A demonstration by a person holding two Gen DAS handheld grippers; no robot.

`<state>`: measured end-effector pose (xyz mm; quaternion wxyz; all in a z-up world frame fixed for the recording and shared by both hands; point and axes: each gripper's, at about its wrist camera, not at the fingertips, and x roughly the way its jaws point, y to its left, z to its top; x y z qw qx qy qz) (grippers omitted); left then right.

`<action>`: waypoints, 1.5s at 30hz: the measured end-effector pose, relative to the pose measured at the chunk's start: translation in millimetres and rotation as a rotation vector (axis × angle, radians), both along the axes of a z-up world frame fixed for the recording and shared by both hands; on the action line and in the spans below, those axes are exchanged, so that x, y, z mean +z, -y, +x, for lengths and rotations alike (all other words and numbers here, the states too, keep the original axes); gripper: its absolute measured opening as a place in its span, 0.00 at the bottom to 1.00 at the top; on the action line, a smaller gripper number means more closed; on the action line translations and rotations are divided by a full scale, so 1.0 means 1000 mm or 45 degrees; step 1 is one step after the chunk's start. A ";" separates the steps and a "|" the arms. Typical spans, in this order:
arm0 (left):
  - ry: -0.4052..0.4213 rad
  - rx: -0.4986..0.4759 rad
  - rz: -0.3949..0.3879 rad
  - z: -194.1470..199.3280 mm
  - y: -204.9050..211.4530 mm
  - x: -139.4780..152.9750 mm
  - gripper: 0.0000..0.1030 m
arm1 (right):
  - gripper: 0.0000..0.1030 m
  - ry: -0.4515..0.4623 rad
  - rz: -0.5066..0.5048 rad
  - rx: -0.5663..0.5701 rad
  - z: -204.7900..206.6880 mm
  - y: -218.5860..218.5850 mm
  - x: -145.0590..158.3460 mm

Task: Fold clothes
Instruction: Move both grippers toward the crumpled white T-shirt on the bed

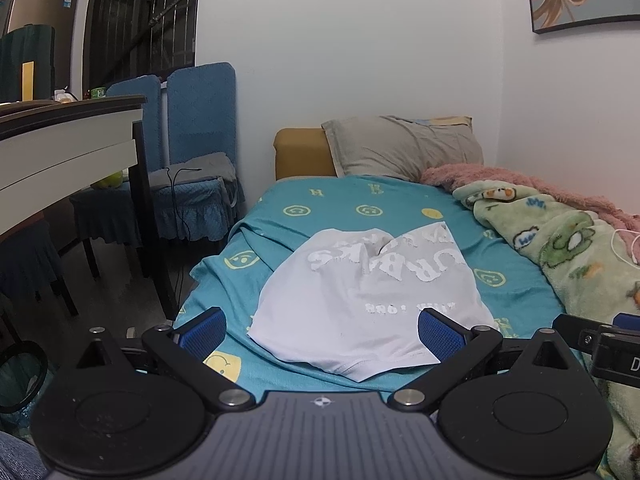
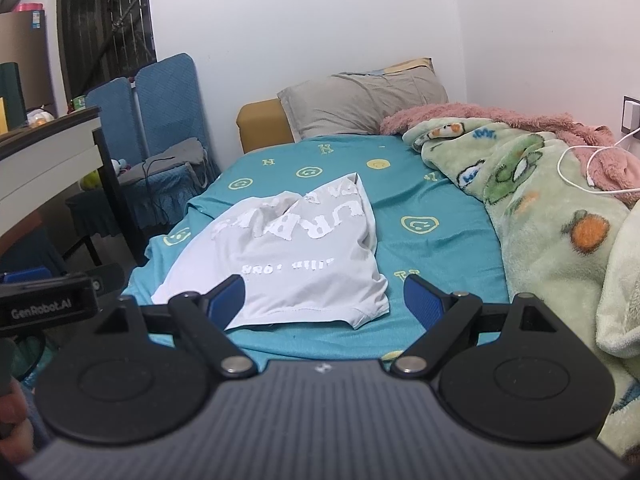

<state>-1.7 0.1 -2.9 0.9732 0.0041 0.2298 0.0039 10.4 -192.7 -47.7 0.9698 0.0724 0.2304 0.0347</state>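
Note:
A light grey T-shirt [image 1: 360, 292] with white lettering lies in a rough folded bundle on the teal bed sheet [image 1: 400, 200]; it also shows in the right wrist view [image 2: 296, 252]. My left gripper [image 1: 322, 334] is open and empty, hovering above the shirt's near edge. My right gripper [image 2: 324, 300] is open and empty, also just above the near edge of the shirt. The right gripper's body [image 1: 600, 344] shows at the right edge of the left wrist view, and the left gripper's body [image 2: 48, 304] at the left of the right wrist view.
A grey pillow [image 1: 400, 148] lies at the bed's head. A green cartoon blanket [image 2: 540, 216] and pink blanket [image 2: 480, 120] are piled along the right, with a white cable [image 2: 580, 172]. A table [image 1: 60, 144] and blue chairs [image 1: 192, 128] stand left.

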 end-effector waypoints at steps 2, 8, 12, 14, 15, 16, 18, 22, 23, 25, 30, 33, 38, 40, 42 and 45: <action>-0.003 0.003 -0.001 0.000 -0.001 0.000 1.00 | 0.85 -0.002 0.001 -0.003 0.000 -0.001 0.000; -0.015 -0.003 -0.014 0.003 0.000 0.001 1.00 | 0.85 -0.012 -0.010 -0.012 0.002 -0.001 -0.002; -0.016 -0.017 -0.017 0.004 0.002 0.000 1.00 | 0.85 -0.020 -0.028 -0.025 0.005 -0.003 -0.006; -0.011 -0.025 -0.019 0.004 0.003 0.000 1.00 | 0.85 -0.032 -0.013 -0.038 0.007 -0.003 -0.007; -0.007 -0.029 -0.020 0.004 0.003 0.000 1.00 | 0.85 -0.034 -0.012 -0.051 0.007 -0.003 -0.006; -0.003 -0.033 -0.022 0.003 0.003 0.000 1.00 | 0.85 -0.035 -0.008 -0.060 0.007 -0.003 -0.006; 0.000 -0.037 -0.029 0.002 0.003 0.001 1.00 | 0.85 -0.047 0.017 -0.079 0.006 -0.002 -0.005; 0.019 -0.044 -0.061 -0.001 0.000 0.005 1.00 | 0.85 -0.064 0.054 -0.121 0.005 -0.001 0.001; 0.030 -0.048 -0.084 -0.003 -0.003 0.007 1.00 | 0.85 -0.063 0.054 -0.127 0.004 -0.002 0.004; 0.048 -0.048 -0.140 -0.006 -0.010 0.011 1.00 | 0.85 -0.052 0.036 -0.147 0.005 -0.006 0.012; 0.096 -0.031 -0.153 -0.014 -0.024 0.020 1.00 | 0.85 -0.014 0.032 -0.156 0.005 -0.024 0.041; 0.127 -0.040 -0.195 -0.019 -0.037 0.026 1.00 | 0.85 -0.012 0.069 -0.165 0.005 -0.033 0.057; 0.159 -0.013 -0.190 -0.025 -0.054 0.028 1.00 | 0.85 -0.034 0.187 -0.182 0.005 -0.039 0.077; 0.150 -0.010 -0.205 -0.024 -0.058 0.027 1.00 | 0.85 0.002 0.121 -0.180 0.007 -0.043 0.078; 0.135 -0.011 -0.224 -0.020 -0.059 0.025 1.00 | 0.85 0.014 0.090 -0.208 0.014 -0.039 0.077; 0.117 -0.025 -0.214 -0.010 -0.054 0.021 1.00 | 0.85 0.016 0.170 -0.234 0.030 -0.022 0.075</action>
